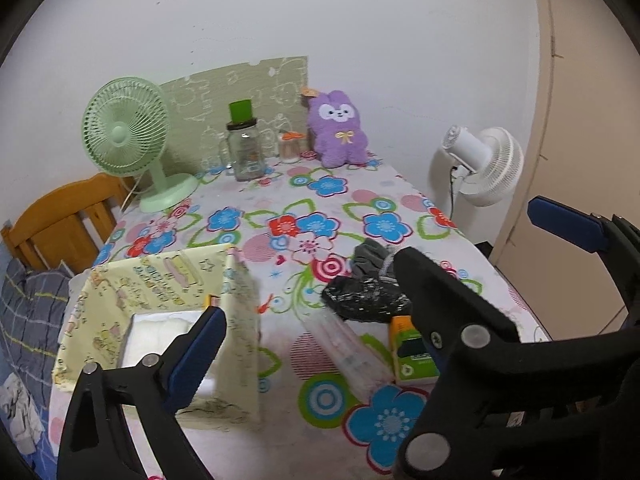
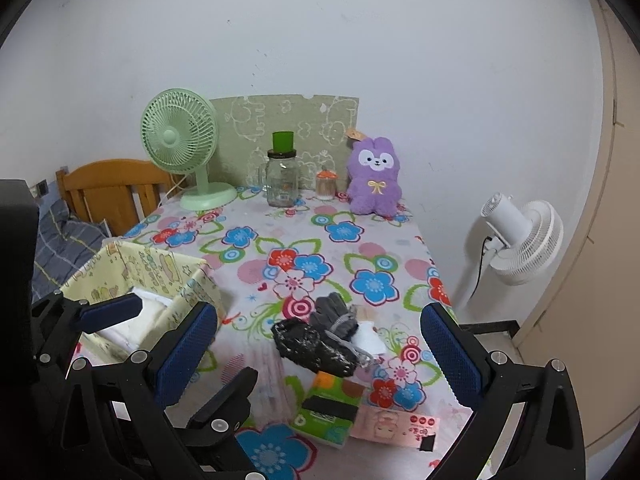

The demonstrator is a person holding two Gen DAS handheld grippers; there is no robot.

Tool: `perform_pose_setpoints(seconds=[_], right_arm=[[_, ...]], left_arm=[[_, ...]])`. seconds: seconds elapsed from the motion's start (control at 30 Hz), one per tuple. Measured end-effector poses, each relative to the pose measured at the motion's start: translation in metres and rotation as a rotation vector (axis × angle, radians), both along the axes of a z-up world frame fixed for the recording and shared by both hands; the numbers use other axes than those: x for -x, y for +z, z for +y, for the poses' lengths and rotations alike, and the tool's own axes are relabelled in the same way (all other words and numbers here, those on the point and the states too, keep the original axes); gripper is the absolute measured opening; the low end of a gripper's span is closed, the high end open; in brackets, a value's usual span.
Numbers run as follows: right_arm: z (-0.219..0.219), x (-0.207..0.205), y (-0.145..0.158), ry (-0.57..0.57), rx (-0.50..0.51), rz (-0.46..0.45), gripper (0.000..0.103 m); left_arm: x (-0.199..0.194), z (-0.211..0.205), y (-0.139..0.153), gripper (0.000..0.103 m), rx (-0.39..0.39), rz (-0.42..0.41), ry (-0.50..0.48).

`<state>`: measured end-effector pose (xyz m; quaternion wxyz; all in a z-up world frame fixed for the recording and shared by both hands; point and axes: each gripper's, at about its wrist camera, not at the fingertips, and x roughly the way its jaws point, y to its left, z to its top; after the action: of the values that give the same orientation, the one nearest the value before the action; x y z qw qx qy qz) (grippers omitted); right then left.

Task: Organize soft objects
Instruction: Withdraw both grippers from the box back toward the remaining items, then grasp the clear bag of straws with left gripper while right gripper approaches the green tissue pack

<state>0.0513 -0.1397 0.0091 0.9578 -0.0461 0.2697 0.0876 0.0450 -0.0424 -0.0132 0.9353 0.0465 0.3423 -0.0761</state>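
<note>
step: pick next soft item | right gripper [image 2: 320, 356] wide apart, empty: lower squarely over glove [image 2: 334, 316] | left gripper [image 1: 316, 332] apart above box [image 1: 168, 280]

No word, brand or number can be read with certainty. Printed marks are seen on the green tissue pack [image 2: 326, 416], on the pink packet [image 2: 394, 426] and on the yellow box [image 1: 168, 280], but they are too small and blurred.

Black claw [image 2: 320, 344], blue textured pads [image 2: 452, 348], silver screws
</note>
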Motion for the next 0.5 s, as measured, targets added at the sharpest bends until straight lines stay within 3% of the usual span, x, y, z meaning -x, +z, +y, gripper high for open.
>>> perform_pose_setpoints(seconds=[0.5], right_arm=[[-0.021, -0.003, -0.041, -0.007, 0.025, 0.06, 0.103]], left_arm=[[-0.004, -0.022, -0.04, 0.091, 0.026, 0.074, -0.035]])
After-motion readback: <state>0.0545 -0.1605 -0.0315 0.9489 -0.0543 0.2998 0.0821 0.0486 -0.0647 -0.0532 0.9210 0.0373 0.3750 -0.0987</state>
